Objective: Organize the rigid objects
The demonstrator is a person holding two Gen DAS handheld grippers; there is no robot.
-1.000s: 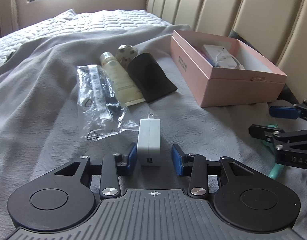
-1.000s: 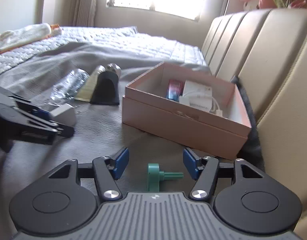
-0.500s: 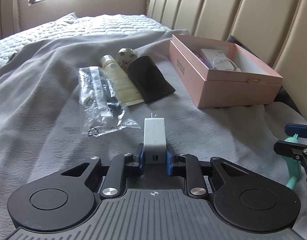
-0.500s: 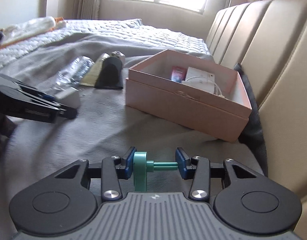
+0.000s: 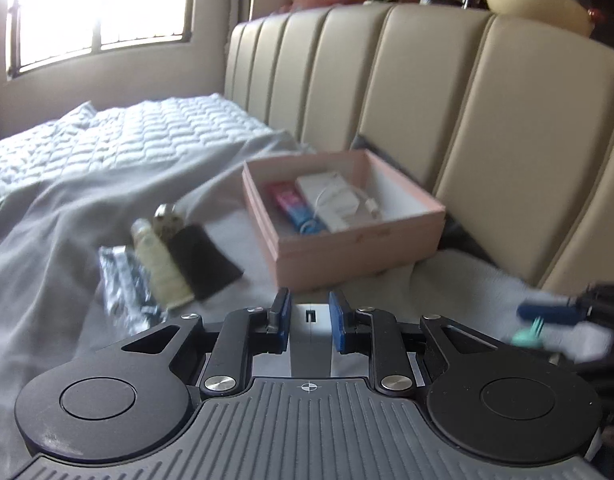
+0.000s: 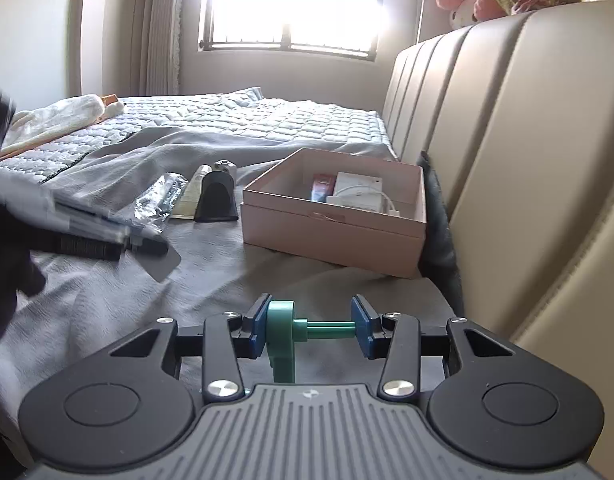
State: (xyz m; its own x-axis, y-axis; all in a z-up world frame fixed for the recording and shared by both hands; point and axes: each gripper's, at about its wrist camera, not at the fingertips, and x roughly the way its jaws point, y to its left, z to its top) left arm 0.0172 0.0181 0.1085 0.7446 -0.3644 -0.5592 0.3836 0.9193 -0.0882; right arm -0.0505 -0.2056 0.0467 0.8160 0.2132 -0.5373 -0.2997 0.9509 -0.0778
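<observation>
Left claw (image 5: 309, 322) pinching a white charger (image 5: 309, 316), held above the grey blanket (image 5: 47, 248). Right claw (image 6: 309, 330) pinching a green peg-shaped part (image 6: 285, 332) end to end between its pads. Open pink box (image 6: 331, 236) ahead on the bed, beside the padded headboard (image 6: 507, 140).

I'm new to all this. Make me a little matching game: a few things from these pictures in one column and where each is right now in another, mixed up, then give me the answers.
Things:
1. white charger block
2. green plastic peg
3. white box with a cable
4. black wedge-shaped stand

Places:
A. inside the pink box
B. clamped in the left gripper
C. lying on the grey blanket, left of the pink box
D. clamped in the right gripper

Pairs: 1-B, 2-D, 3-A, 4-C
</observation>
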